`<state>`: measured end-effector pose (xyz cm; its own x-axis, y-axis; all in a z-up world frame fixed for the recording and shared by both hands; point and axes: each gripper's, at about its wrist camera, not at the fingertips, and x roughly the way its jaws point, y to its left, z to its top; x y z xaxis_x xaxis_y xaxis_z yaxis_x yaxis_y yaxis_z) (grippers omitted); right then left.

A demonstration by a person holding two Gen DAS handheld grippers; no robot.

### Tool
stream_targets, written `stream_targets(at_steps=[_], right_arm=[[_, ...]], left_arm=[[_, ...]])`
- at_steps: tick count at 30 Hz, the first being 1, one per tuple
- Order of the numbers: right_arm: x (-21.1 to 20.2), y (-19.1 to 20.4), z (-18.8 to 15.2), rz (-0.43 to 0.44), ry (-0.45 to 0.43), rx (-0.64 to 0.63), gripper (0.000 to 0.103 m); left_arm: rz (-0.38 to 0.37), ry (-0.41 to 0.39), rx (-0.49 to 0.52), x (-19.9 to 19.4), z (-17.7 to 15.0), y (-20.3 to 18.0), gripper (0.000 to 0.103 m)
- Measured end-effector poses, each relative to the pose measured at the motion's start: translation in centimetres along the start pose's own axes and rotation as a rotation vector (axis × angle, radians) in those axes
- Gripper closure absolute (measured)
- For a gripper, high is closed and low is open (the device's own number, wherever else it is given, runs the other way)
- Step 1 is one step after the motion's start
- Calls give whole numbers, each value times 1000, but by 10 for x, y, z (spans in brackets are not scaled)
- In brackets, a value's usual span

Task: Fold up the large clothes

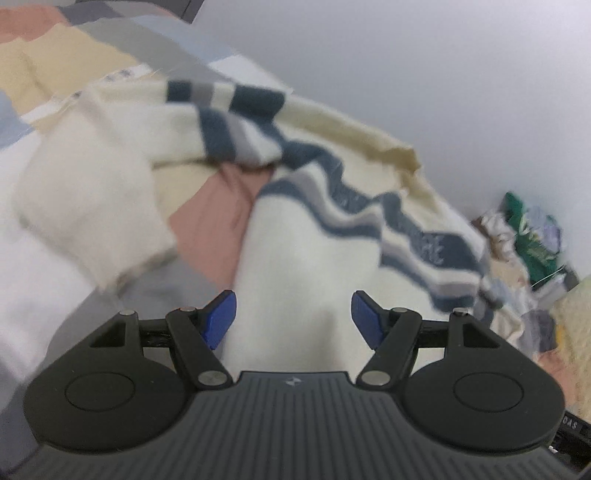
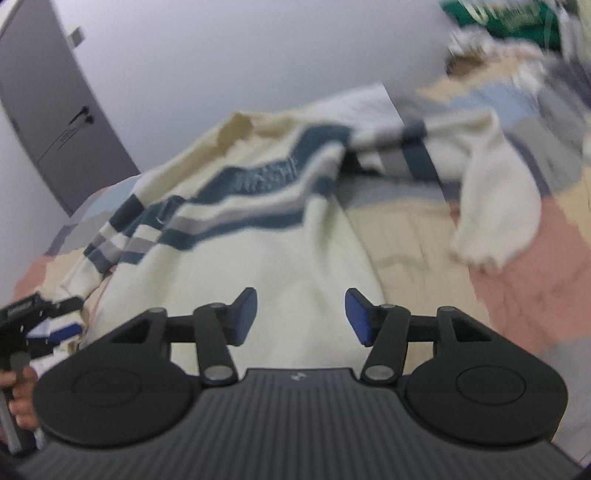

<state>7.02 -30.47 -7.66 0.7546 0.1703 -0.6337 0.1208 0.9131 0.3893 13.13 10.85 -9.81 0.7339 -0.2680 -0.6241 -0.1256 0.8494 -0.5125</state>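
A cream sweater [image 1: 295, 258] with dark blue and grey chest stripes lies spread on a patchwork bedcover [image 1: 207, 218]. It also shows in the right wrist view [image 2: 280, 266]. One cream sleeve [image 1: 88, 206] lies folded out to the left; in the right wrist view a sleeve [image 2: 498, 206] lies to the right. My left gripper [image 1: 293, 317] is open and empty above the sweater's lower body. My right gripper [image 2: 301, 315] is open and empty above the same hem area. The left gripper [image 2: 40, 314] shows at the left edge of the right wrist view.
A pile of other clothes, one green [image 1: 528, 236], sits at the far end of the bed; it shows at the top right in the right wrist view [image 2: 509, 22]. A grey door [image 2: 55, 110] stands at the left. A pale wall [image 1: 406, 74] runs behind the bed.
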Motion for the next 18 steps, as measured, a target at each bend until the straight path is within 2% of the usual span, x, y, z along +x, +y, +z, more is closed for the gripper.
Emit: stream_targets(at_steps=[5, 9, 12, 14, 15, 17, 18], right_arm=[[29, -33, -16, 8, 94, 212, 47], [50, -40, -24, 5, 158, 239, 47], [55, -34, -23, 8, 162, 198, 50], [56, -28, -22, 38, 160, 162, 66], [56, -25, -22, 48, 160, 145, 70], [54, -19, -22, 48, 150, 103, 88], [51, -17, -21, 46, 141, 85, 90]], left_arm=[[66, 44, -35, 2, -19, 5, 30], [62, 77, -75, 7, -23, 10, 30], [50, 106, -109, 12, -28, 14, 30], [51, 118, -124, 14, -30, 15, 33], [53, 120, -127, 14, -31, 15, 34], [45, 127, -142, 13, -32, 17, 39], [39, 131, -149, 12, -32, 17, 45]])
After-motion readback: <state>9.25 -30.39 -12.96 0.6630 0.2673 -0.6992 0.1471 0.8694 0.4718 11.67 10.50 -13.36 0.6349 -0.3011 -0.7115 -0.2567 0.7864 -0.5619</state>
